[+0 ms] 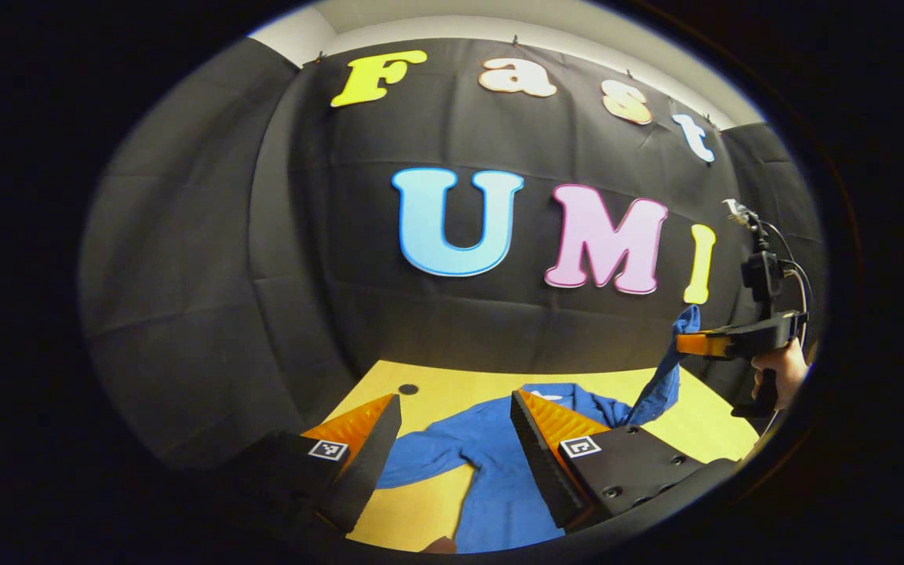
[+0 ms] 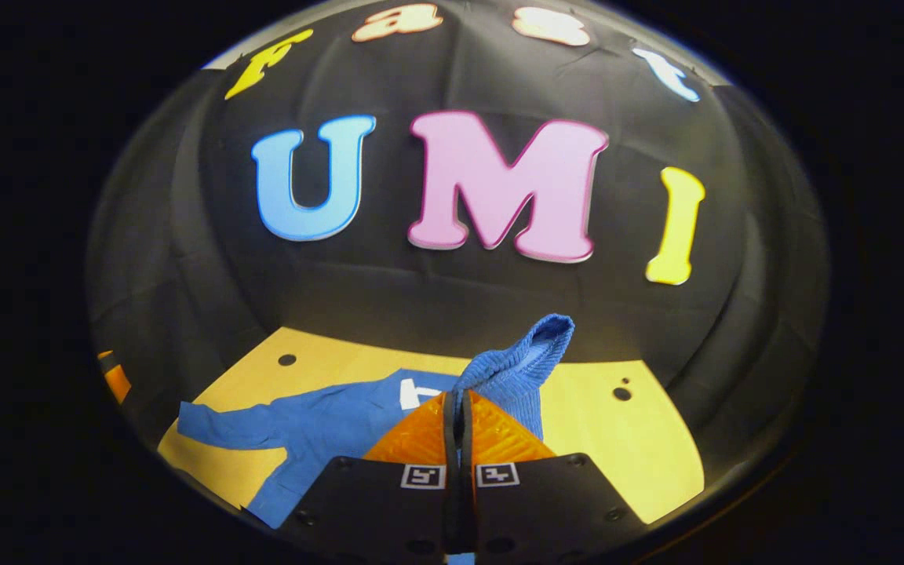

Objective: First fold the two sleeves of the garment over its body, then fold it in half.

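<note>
right gripper (image 2: 457,408) clenched on ribbed blue sleeve (image 2: 526,361), lifted | left gripper (image 1: 456,428) released, above table (image 1: 421,502) | garment (image 1: 499,471) soft, hem cut off

The left tongs (image 1: 456,420) sit on flat black plates with round screws, and each plate carries a small square black-and-white marker. The right tongs (image 2: 457,416) have the same plates, screws and two markers. Seen from the left gripper view, the right tongs (image 1: 691,344) have a black handle, a small black box on top, and thin cables looping beside it.
</note>
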Motion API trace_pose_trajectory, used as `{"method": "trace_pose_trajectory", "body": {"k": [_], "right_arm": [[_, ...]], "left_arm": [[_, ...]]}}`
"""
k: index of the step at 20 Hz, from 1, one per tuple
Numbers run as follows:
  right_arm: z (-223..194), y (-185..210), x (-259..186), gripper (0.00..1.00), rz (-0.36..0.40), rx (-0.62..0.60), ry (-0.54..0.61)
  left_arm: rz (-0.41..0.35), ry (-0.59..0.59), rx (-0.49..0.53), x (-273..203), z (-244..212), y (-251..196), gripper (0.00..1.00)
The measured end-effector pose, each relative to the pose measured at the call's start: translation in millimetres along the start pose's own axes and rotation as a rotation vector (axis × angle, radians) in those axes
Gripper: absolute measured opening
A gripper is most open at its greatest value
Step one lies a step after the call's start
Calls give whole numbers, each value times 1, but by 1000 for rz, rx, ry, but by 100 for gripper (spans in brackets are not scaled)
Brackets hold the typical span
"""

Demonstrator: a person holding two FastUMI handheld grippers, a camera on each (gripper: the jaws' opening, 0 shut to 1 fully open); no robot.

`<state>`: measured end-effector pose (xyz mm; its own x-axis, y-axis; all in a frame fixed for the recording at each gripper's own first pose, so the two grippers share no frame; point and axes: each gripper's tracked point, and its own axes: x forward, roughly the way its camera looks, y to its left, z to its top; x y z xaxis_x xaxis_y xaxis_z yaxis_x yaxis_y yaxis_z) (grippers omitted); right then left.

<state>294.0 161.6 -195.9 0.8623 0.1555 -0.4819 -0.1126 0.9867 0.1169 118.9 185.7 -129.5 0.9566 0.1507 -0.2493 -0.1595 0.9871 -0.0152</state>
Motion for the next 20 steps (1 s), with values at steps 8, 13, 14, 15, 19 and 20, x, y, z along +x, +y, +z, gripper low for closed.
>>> {"method": "trace_pose_trajectory", "body": {"k": [8,13,14,15,19,20], "right_arm": [[-104,175,111,0,286,-105,190],[-174,230,140,1,376,-105,365],[-186,238,138,11,402,-106,402],[-189,242,131,25,421,-108,410],[-173,239,114,67,421,-156,349],[-166,237,106,80,426,-158,333]], "left_arm": [[231,137,-34,19,-92,108,80],[368,290,-122,22,-142,168,83],[377,298,-133,22,-145,173,83],[385,310,-136,25,-149,178,83],[391,355,-124,52,-169,193,84],[391,370,-127,60,-176,195,83]]}}
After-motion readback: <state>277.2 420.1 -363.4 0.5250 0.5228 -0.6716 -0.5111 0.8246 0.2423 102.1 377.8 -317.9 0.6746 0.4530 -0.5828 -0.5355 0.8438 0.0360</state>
